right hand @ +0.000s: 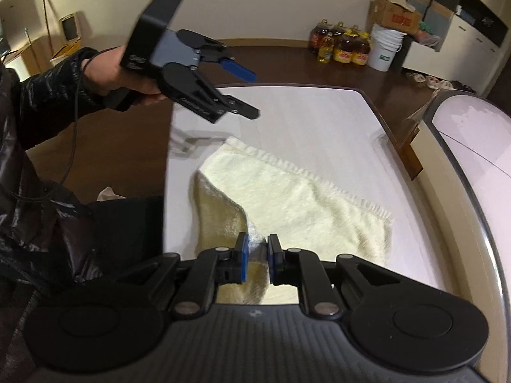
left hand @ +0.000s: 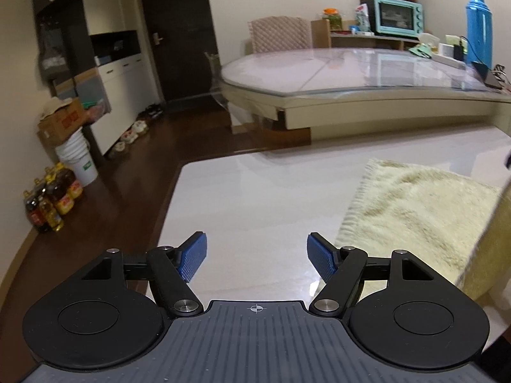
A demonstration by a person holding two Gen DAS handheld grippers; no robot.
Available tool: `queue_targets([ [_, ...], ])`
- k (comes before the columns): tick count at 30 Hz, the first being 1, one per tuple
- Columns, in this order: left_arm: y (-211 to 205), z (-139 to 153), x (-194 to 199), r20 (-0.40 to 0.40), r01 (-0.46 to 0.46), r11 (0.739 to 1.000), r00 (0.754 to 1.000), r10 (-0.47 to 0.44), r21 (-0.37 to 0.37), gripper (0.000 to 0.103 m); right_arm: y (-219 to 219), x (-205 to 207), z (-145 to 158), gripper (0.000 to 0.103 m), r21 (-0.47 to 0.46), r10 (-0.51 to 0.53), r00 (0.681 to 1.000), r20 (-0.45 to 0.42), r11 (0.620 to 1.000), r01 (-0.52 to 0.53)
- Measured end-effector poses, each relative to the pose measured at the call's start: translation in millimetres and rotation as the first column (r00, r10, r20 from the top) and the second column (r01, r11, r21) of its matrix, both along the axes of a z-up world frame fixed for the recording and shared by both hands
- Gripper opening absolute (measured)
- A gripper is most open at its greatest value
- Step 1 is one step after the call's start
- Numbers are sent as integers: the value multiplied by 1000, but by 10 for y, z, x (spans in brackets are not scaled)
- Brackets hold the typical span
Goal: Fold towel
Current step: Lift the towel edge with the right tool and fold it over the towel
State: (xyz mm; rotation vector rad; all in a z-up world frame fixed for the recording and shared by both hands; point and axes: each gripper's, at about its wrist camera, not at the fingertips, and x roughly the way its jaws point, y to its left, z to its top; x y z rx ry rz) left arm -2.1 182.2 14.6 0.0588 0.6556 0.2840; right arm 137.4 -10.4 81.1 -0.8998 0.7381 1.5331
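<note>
A cream fluffy towel (right hand: 297,198) lies on the white table (right hand: 306,118), one near corner lifted off the surface. My right gripper (right hand: 255,258) is shut on that lifted corner, and a fold of cloth hangs from its blue pads. In the left wrist view the towel (left hand: 412,214) lies to the right on the table (left hand: 255,198), with a raised flap at the far right edge. My left gripper (left hand: 257,257) stands open above the bare table with nothing between its fingers. In the right wrist view the left gripper (right hand: 252,94) hovers above the towel's far corner, held by a hand.
A round glass-topped table (left hand: 351,70) stands beyond the white table, with a blue flask (left hand: 479,28) on it. Oil bottles (left hand: 51,204) and a white bucket (left hand: 80,159) sit on the dark floor at the left. A dark sleeve (right hand: 48,102) reaches in from the left.
</note>
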Motion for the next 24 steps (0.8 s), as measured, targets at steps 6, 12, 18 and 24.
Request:
queue_targets([
  [6, 77, -5, 62, -7, -30, 1000, 1000, 30, -7, 76, 212, 376, -84, 13, -40, 33, 999, -17, 999, -33],
  [12, 181, -48, 134, -22, -67, 998, 997, 67, -11, 76, 347, 637, -152, 13, -55, 70, 997, -28, 996, -72],
  [18, 239, -86, 211, -32, -82, 996, 996, 82, -23, 76, 435, 798, -171, 13, -66, 102, 994, -27, 992, -104],
  [24, 222, -86, 281, -33, -68, 998, 997, 67, -19, 76, 458, 941, -189, 13, -74, 96, 995, -15, 993, -97],
])
